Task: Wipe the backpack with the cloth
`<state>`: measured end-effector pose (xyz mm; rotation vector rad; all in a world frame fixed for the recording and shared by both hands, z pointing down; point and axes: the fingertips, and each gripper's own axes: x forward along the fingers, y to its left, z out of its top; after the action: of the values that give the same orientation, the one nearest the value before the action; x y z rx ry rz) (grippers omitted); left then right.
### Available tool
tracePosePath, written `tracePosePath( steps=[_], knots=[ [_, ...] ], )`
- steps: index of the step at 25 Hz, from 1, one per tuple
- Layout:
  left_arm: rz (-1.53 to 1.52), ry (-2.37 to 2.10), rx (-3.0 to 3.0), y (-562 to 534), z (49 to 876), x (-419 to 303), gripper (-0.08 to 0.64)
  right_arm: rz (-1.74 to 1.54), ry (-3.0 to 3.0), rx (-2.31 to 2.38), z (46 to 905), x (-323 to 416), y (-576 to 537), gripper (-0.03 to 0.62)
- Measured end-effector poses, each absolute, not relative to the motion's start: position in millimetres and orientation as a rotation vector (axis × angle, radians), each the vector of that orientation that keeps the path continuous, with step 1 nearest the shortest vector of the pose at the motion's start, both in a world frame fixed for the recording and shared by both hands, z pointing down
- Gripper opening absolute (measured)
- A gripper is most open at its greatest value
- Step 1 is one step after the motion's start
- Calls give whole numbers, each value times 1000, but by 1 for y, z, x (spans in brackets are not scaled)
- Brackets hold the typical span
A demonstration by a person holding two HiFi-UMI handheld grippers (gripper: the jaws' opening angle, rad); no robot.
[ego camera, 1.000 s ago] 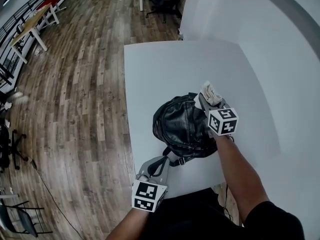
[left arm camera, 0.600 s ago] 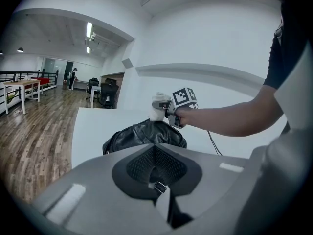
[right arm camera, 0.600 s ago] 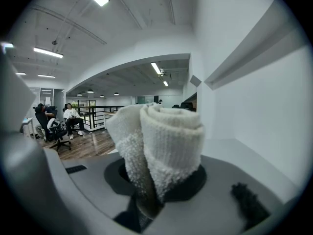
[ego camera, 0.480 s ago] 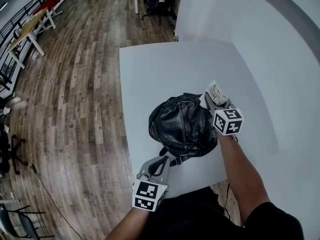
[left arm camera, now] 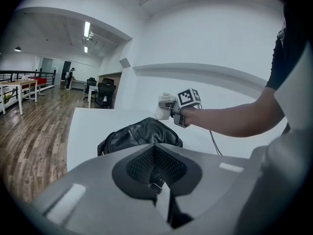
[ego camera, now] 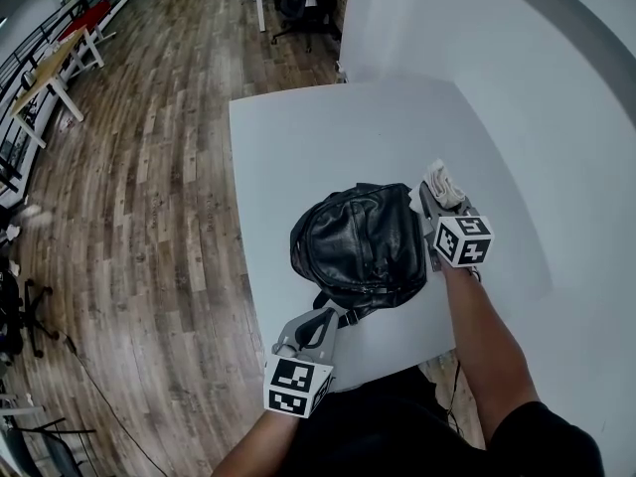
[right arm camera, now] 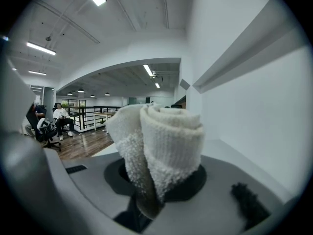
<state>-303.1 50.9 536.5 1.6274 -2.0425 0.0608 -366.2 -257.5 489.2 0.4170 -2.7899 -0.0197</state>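
1. The cloth (right arm camera: 161, 146) looks soft and light. The right gripper (ego camera: 435, 199) clamps its lower end, and the roll sticks out past the tips.
2. The backpack (ego camera: 358, 241) seems limp and slick. The left gripper (ego camera: 328, 318) is closed on its strap (ego camera: 346, 315), a sound anchor.
3. The bag lies ahead of the left jaws, its long axis running away from them.

The person is wearing a black short-sleeved top (ego camera: 388, 430), and its right sleeve (ego camera: 545, 433) is leaving the forearm bare. The left gripper (ego camera: 331, 318) is showing a smooth grey plastic body, with dark ribbed pads (left arm camera: 142, 164) set in a rounded recess. The right gripper (ego camera: 434, 199) is showing the same grey. The left cube (ego camera: 295, 390) and the right cube (ego camera: 462, 240) are white, bearing black square markers. A thin dark cable (left arm camera: 213, 142) is hanging under the right forearm.
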Motion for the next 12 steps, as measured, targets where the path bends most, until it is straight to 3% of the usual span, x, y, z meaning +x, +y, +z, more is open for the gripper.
tracePosePath(
  steps=[12],
  knots=[
    [54,-2059,1622,59,530,-304,6,-44,-2805,450,471,-353,-257,87]
  ],
)
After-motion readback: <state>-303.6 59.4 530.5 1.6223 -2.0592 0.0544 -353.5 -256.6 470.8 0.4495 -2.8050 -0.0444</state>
